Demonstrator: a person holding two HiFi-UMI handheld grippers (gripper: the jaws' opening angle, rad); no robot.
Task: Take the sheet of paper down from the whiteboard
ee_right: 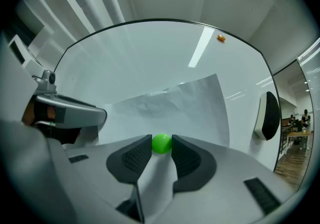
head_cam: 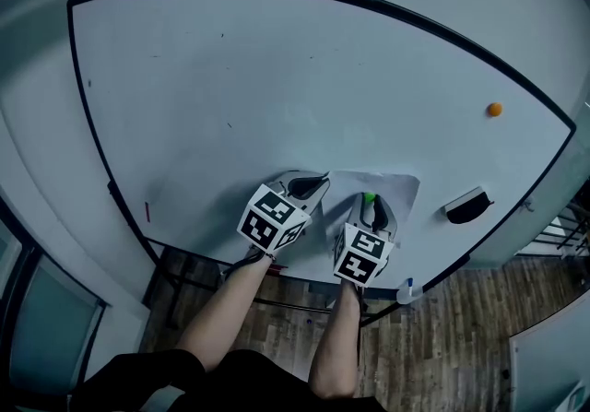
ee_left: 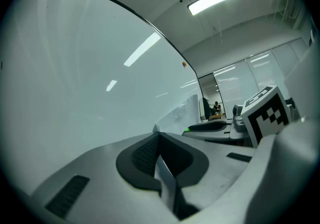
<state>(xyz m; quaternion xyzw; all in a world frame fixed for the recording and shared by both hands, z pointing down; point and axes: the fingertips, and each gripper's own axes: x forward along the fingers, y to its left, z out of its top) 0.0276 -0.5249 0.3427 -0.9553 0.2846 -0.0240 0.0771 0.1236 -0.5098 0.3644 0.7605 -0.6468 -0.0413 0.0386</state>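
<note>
A white sheet of paper [head_cam: 395,187] hangs low on the whiteboard [head_cam: 277,78], pinned by a green ball magnet [head_cam: 369,198]. My right gripper [head_cam: 371,208] is at that magnet. In the right gripper view both pads touch the green magnet [ee_right: 161,144], so the right gripper [ee_right: 161,142] is shut on it, with the creased paper [ee_right: 192,105] spread behind. My left gripper [head_cam: 313,187] is at the sheet's left edge. In the left gripper view the left gripper [ee_left: 158,135] is shut with the paper's edge [ee_left: 181,113] pinched at its tips.
An orange magnet [head_cam: 495,110] sits far right on the board. A black eraser [head_cam: 467,206] clings to the board right of the sheet. A white and blue bottle [head_cam: 408,290] rests at the board's lower rail. Below the board lies the wooden floor [head_cam: 442,346].
</note>
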